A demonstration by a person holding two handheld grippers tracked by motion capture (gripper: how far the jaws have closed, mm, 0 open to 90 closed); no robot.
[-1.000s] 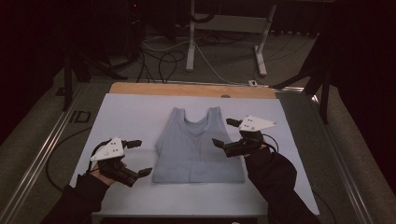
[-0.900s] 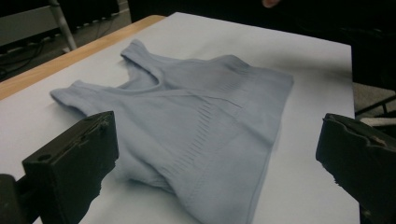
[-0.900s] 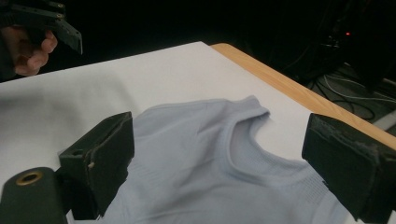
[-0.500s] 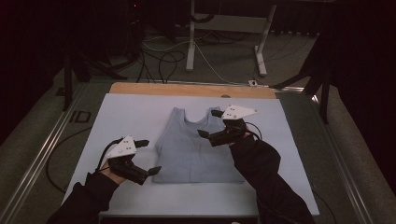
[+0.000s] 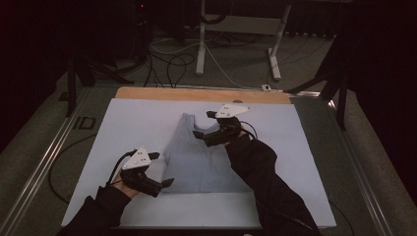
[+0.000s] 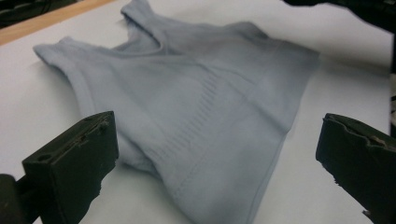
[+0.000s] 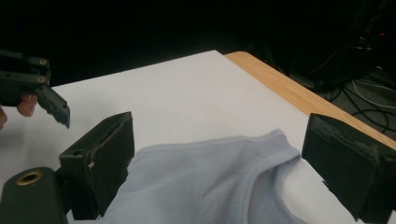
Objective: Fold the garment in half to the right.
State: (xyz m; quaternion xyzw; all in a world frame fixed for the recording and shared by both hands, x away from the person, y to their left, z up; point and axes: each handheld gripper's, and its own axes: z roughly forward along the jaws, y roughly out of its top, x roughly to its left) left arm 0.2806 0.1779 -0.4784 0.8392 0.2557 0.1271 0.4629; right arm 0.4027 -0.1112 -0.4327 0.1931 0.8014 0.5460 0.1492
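Two grippers, both spread wide. Left gripper [image 5: 161, 168] low at the near left hem corner of the pale blue tank top [image 5: 196, 157], flat mid-table [image 5: 128, 123]. Right gripper [image 5: 205, 124] above its far shoulder straps, empty.

White table surface [image 5: 147, 128] fills the centre of the high view, with a wooden edge strip [image 5: 196, 94] along its far side. White table legs [image 5: 200, 44] stand at upper centre. Loose cables [image 5: 169, 64] lie on the floor [image 5: 383, 147], upper left of centre.
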